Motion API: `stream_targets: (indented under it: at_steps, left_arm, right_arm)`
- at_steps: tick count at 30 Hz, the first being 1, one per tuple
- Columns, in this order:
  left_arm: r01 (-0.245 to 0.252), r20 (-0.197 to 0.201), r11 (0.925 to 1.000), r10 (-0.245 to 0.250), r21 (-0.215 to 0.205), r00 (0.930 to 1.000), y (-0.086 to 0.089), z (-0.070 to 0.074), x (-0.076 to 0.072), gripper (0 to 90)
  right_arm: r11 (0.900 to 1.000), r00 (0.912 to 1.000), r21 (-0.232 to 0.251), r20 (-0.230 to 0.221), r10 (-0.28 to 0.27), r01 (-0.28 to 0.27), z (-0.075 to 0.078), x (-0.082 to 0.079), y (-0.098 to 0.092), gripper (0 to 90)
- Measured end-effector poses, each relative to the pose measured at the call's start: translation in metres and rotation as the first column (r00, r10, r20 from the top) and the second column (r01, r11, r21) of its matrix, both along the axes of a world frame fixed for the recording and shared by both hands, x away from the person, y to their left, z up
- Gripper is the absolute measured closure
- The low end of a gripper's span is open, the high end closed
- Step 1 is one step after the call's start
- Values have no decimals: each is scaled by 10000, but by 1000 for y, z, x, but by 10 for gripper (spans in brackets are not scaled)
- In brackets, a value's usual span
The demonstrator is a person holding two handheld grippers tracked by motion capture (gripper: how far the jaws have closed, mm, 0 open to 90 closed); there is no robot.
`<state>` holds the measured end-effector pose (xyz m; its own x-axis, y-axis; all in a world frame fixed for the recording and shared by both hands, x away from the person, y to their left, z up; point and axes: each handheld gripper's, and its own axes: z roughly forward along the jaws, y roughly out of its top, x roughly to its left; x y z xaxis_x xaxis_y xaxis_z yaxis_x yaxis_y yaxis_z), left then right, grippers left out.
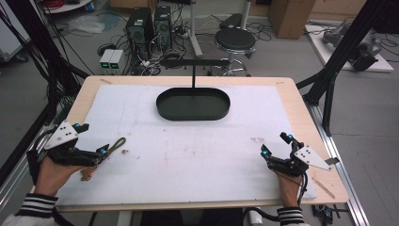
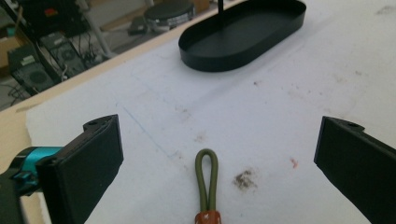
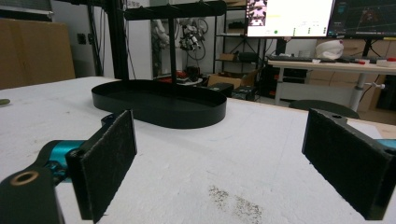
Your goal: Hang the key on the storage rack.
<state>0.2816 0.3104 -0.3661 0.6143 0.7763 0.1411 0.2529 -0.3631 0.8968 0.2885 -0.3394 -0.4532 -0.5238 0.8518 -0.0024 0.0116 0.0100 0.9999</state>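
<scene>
Standing wide apart, the jaws of the left gripper are seen to hold nothing; between them, near their base, an olive cord loop lies flat on the white mat. The loop's rounded end is pointed away from the gripper, toward the middle of the mat, and its long axis runs along the gripper's own line. A reddish-brown band is wrapped around the cord at its near end. From the high view the loop is placed near the mat's left edge, at the front-left corner of the table. The right gripper is held near the front-right corner, jaws likewise spread wide and empty. A black oval tray with an upright post sits toward the far edge. No readable writing is found on the cord or tray.
</scene>
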Motion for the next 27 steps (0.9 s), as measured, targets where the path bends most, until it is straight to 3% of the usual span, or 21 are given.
stream_targets:
  at_steps: [3,5,6,9,14,16,19,20,21,22,23,27]
  left_arm:
    - [-62,-312,9999,65,96,9995,5,6,5,17]
    - [-157,-863,9986,200,500,9961,10,8,12,17]
    - [-157,-863,9986,200,500,9961,10,8,12,17]
    - [-170,-1509,9955,310,934,9881,14,9,20,17]
    - [-126,-1919,9930,351,1173,9808,15,10,26,17]
    - [5,-2318,9894,335,1451,9722,13,9,30,17]
    - [20,-2492,9867,390,1623,9677,11,7,32,17]
    - [27,-2736,9845,460,1751,9607,10,5,34,17]
    - [27,-2736,9845,460,1751,9607,10,5,34,17]
    - [83,-2908,9816,484,1906,9556,9,3,36,17]
    - [83,-2908,9816,484,1906,9556,9,3,36,17]
    - [135,-3229,9765,581,2151,9446,7,0,39,33]
  right_arm:
    - [10000,10000,-21,18,-1,1,0,0,0,91]
    - [10000,10000,-67,65,-12,13,0,0,0,91]
    - [10000,10000,-60,74,-6,6,0,0,0,91]
    - [10000,10000,-31,26,-3,3,0,0,0,91]
    - [10000,10000,-67,59,-2,2,0,0,0,91]
    - [10000,10000,-58,57,5,-4,0,0,0,91]
    - [10000,10000,-33,49,15,-15,0,0,0,91]
    - [10000,10000,-48,29,-13,13,0,0,0,91]
    - [10000,10000,-48,29,-13,13,0,0,0,91]
    - [10000,10000,-44,51,11,-11,0,0,0,91]
    - [10000,10000,-44,51,11,-11,0,0,0,91]
    - [10000,10000,-51,49,7,-7,0,0,0,91]
